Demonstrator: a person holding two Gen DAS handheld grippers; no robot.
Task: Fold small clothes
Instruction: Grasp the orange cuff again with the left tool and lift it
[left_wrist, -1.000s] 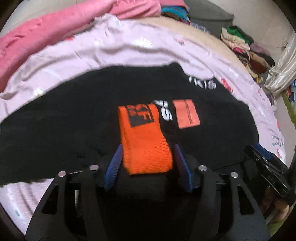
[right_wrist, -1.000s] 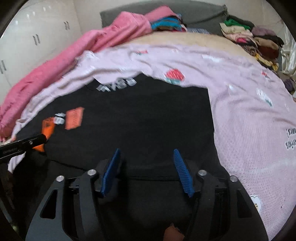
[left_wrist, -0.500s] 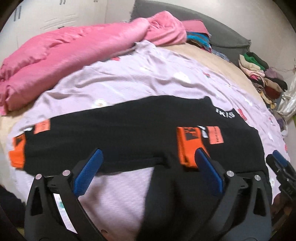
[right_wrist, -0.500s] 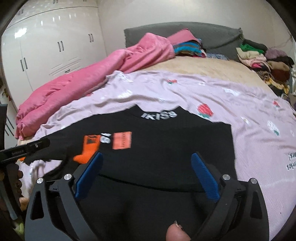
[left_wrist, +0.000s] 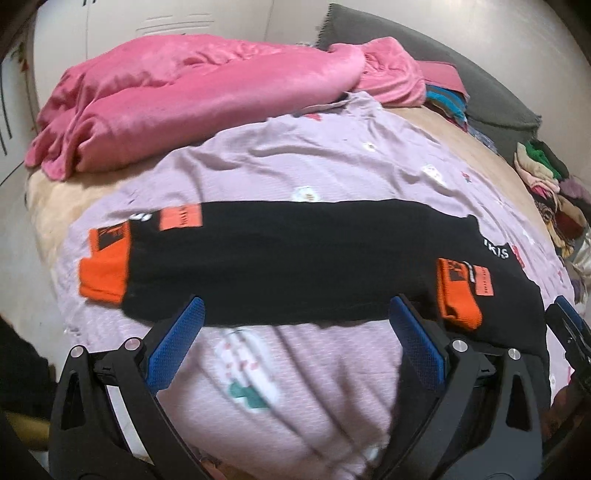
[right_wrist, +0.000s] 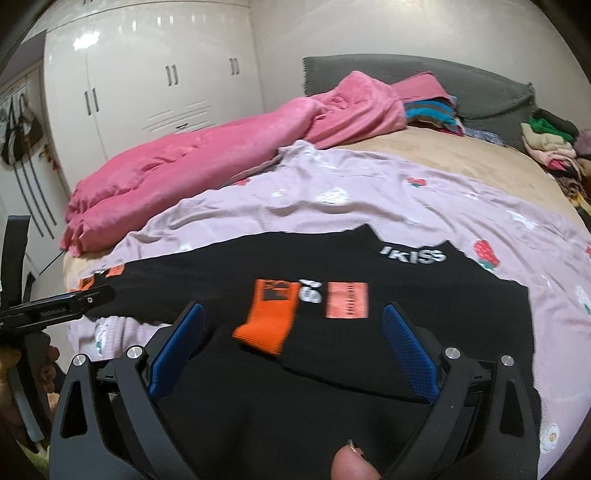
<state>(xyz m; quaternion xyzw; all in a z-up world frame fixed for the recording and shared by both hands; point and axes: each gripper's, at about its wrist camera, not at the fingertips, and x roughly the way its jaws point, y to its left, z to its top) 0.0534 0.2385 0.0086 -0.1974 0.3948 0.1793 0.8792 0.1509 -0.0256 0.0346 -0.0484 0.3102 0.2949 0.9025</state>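
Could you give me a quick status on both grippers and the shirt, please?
Left gripper open, empty. Right gripper open, empty. Black shirt flat on lilac sheet, one orange cuff folded in. Nothing in the way.

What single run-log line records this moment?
left tool: open | right tool: open | black sweater: flat on bed, one sleeve folded in

Lower part of the black top (right_wrist: 277, 417) is disappearing behind the right gripper (right_wrist: 291, 341) frame & off the bottom edge. Print on the orange patch (right_wrist: 347, 300) is smearing, too blurred to read. White lettering (left_wrist: 496, 252) is reading only partly in the left view. Clothes pile (left_wrist: 546, 173) is getting cut off at the right edge. Lilac sheet (left_wrist: 295, 398) near the left gripper (left_wrist: 295, 341) is blurring, motif unclear.
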